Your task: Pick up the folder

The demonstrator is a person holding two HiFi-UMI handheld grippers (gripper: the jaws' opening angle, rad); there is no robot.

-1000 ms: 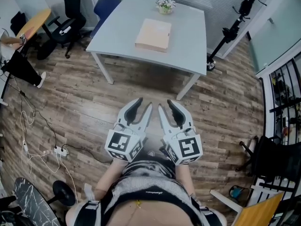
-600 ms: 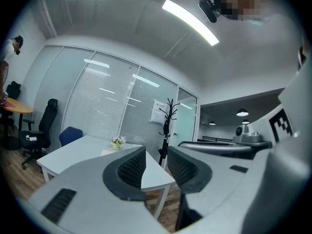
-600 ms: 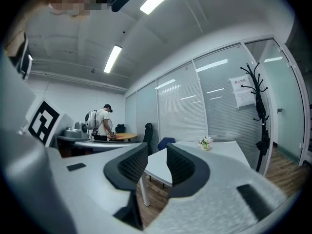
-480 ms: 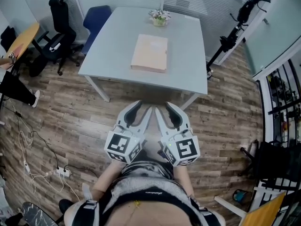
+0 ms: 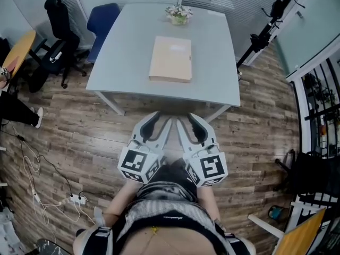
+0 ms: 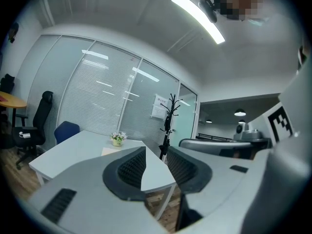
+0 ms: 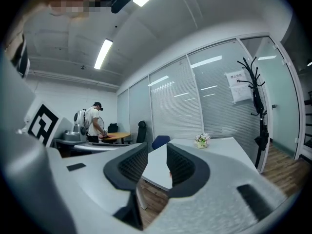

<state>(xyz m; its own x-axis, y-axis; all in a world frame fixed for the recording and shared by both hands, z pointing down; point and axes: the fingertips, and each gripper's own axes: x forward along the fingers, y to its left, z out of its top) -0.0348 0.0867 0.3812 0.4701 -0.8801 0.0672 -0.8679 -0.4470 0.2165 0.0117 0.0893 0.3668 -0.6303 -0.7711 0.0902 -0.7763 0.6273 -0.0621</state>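
A beige folder lies flat in the middle of the pale grey table. In the left gripper view only a sliver of the folder shows above one jaw. My left gripper and right gripper are held side by side in front of the person's body, just short of the table's near edge and well apart from the folder. Both point level toward the table. The left gripper is open with nothing between its ribbed pads, and so is the right gripper.
A small flower pot stands at the table's far edge. A blue chair and a black office chair are at the far left, a black stand at the right. Cables with a power strip lie on the wood floor. A person stands far off.
The table and folder have come nearer in the head view as the person walked forward. Both grippers kept the same pose and the same jaw gap.
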